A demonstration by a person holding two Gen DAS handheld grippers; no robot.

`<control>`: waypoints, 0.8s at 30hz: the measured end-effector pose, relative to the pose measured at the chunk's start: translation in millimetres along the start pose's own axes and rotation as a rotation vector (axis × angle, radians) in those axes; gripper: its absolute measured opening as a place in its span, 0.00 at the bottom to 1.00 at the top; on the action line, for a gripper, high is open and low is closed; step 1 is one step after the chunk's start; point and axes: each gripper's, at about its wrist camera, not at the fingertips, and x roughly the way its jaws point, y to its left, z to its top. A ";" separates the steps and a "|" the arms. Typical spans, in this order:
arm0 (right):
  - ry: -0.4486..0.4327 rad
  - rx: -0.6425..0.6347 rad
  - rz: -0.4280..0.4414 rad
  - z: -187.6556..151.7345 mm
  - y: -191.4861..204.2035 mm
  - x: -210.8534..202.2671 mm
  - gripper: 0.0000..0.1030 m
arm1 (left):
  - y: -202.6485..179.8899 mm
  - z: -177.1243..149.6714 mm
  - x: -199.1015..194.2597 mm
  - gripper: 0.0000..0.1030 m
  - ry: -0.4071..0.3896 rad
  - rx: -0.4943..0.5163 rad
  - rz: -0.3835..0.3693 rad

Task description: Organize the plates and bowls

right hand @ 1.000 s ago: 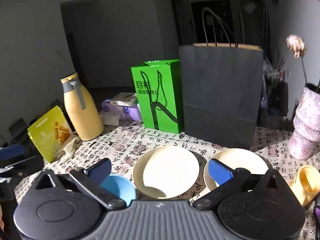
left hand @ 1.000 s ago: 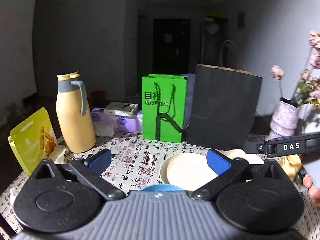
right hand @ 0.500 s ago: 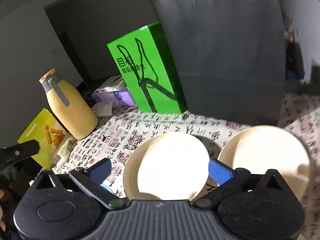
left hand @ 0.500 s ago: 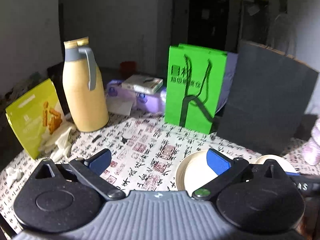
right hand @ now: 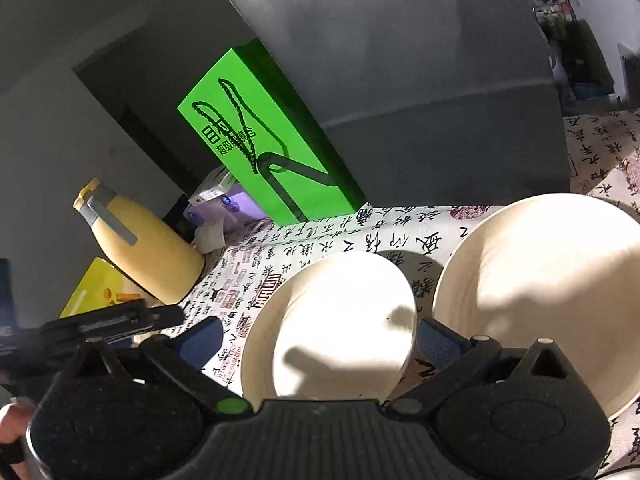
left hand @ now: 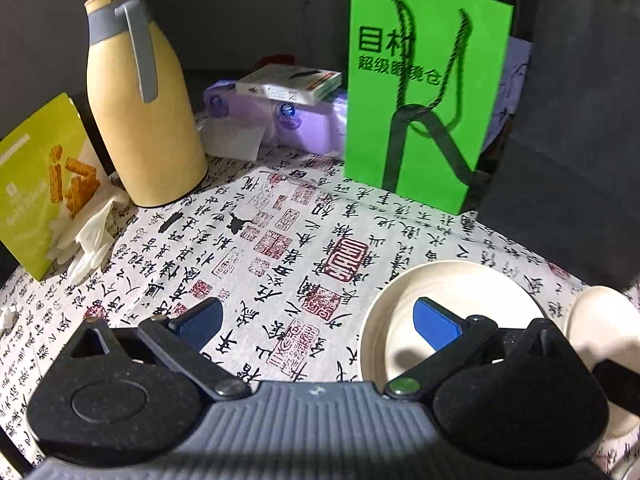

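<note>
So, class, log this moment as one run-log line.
left hand-held gripper: open, above tablecloth | right hand-held gripper: open, straddling plate | bowl: untouched

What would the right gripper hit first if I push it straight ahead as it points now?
Most likely the near cream plate, which lies between the open fingers of the right gripper. The green bag stands farther back. Height above the plate is unclear.

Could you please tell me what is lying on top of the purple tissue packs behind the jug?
A flat white box lies across the purple tissue packs, with loose white tissue in front. The green bag covers the packs' right end, so anything there is hidden.
</note>
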 end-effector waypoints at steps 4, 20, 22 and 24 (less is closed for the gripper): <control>0.010 0.001 -0.040 -2.1 -1.2 6.8 0.97 | -3.8 1.0 11.4 1.00 0.013 0.025 0.023; 0.058 -0.012 -0.188 -12.4 -3.4 24.1 0.54 | -43.6 -8.2 32.9 0.99 0.028 0.181 0.036; 0.059 -0.019 -0.205 -13.8 -2.3 24.9 0.46 | -45.4 -9.1 34.9 0.96 0.029 0.190 0.036; 0.065 -0.023 -0.228 -15.3 -0.5 27.2 0.41 | -46.9 -9.8 37.6 0.88 0.040 0.203 0.031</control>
